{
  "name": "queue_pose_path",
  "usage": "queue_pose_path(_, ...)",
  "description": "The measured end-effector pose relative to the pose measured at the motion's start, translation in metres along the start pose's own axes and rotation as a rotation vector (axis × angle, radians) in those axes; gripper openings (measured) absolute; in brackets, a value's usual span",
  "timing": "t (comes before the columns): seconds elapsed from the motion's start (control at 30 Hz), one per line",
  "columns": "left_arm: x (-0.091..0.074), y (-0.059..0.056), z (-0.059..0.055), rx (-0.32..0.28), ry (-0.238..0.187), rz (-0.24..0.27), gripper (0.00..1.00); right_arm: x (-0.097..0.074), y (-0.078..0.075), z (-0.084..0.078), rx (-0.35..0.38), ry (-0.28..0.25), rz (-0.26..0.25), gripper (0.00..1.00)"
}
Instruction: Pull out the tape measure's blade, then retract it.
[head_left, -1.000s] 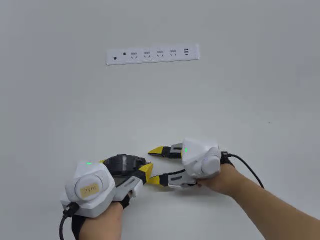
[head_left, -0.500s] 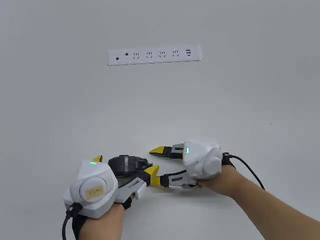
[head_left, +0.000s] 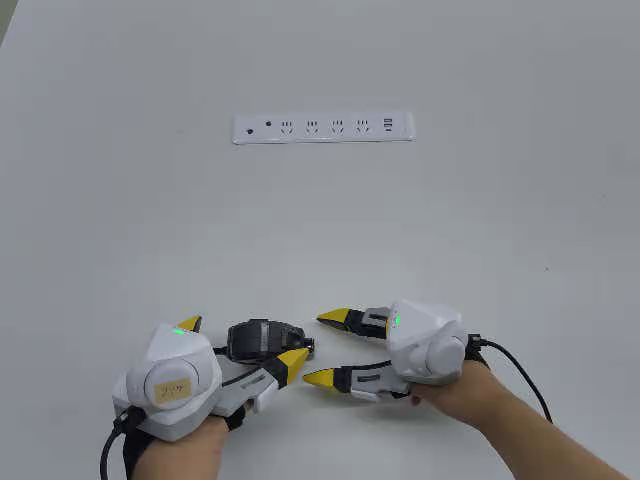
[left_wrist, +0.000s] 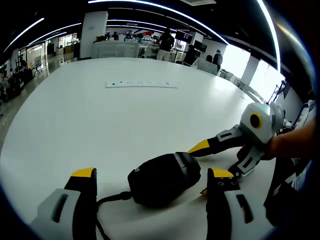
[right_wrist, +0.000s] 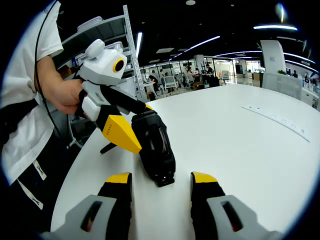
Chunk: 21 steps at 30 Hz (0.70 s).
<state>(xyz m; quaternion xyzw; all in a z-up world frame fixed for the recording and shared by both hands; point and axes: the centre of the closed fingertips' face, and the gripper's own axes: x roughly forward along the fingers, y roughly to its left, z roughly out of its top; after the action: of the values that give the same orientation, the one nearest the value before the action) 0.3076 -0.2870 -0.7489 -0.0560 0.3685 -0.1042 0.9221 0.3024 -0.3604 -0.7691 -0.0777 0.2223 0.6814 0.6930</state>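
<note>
Tape measure (head_left: 262, 340) matt black plastic; table (head_left: 150, 230) smooth matt white; power strip (head_left: 323, 127) white plastic

One tape measure (head_left: 258, 340) lies on one table (head_left: 480, 200). There are two grippers, the left gripper (head_left: 240, 342) and the right gripper (head_left: 324, 348). Each has two yellow-tipped jaws, so four yellow tips in all. There are two green lights: one light (head_left: 180, 331) on the left gripper and one light (head_left: 397, 321) on the right. Two black cables trail off, one cable (head_left: 107, 448) from the left gripper and one cable (head_left: 515, 356) from the right. Two hands hold the grippers, the left hand (head_left: 188, 456) and the right hand (head_left: 455, 385). One power strip (head_left: 322, 127) is on the table; its sockets are too small to count. In the left gripper view several people stand far back, too small to count.
</note>
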Motion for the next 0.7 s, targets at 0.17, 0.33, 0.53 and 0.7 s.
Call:
queue_pose_path(0.17,-0.006,0.001,-0.003,0.01,0.003,-0.039,0.9,-0.006,0.002,0.001,0.027,0.001,-0.031,0.48)
queue_pose_path(0.33,-0.013,0.004,-0.003,0.016,-0.002,-0.075,0.9,-0.013,0.004,0.003,0.061,0.001,-0.066,0.51)
queue_pose_path(0.53,-0.021,0.002,-0.007,0.083,0.004,-0.133,0.9,-0.023,0.006,0.01,0.081,0.001,-0.111,0.53)
queue_pose_path(0.7,-0.032,0.007,-0.012,0.123,0.01,-0.163,0.91,-0.037,0.007,0.007,0.107,0.009,-0.161,0.57)
